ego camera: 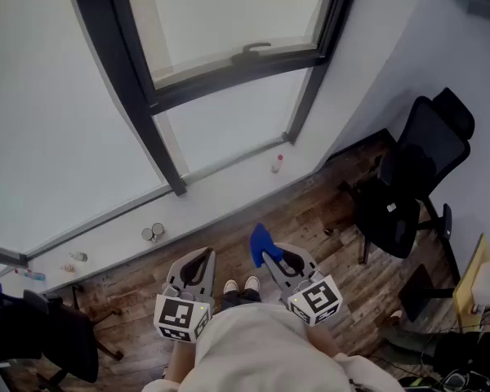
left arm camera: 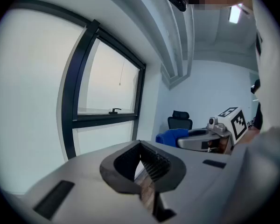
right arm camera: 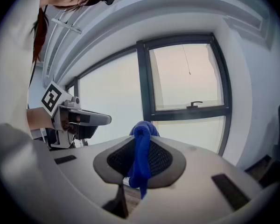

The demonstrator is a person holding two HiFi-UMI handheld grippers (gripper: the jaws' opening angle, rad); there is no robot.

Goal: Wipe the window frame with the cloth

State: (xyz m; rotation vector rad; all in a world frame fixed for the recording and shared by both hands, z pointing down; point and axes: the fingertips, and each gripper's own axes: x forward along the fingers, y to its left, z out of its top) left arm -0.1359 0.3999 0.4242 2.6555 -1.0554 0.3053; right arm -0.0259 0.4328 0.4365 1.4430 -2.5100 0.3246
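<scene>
Cloth (ego camera: 260, 242) pinched in the closed jaws of the right gripper (ego camera: 267, 258), its blue fold standing past the tips toward the window frame (ego camera: 151, 113). The frame lies ahead and above, well apart, its dark upright rising from the sill (ego camera: 229, 188). The left gripper (ego camera: 199, 261) has its jaws together on nothing, so the reach probably falls to the right.
</scene>
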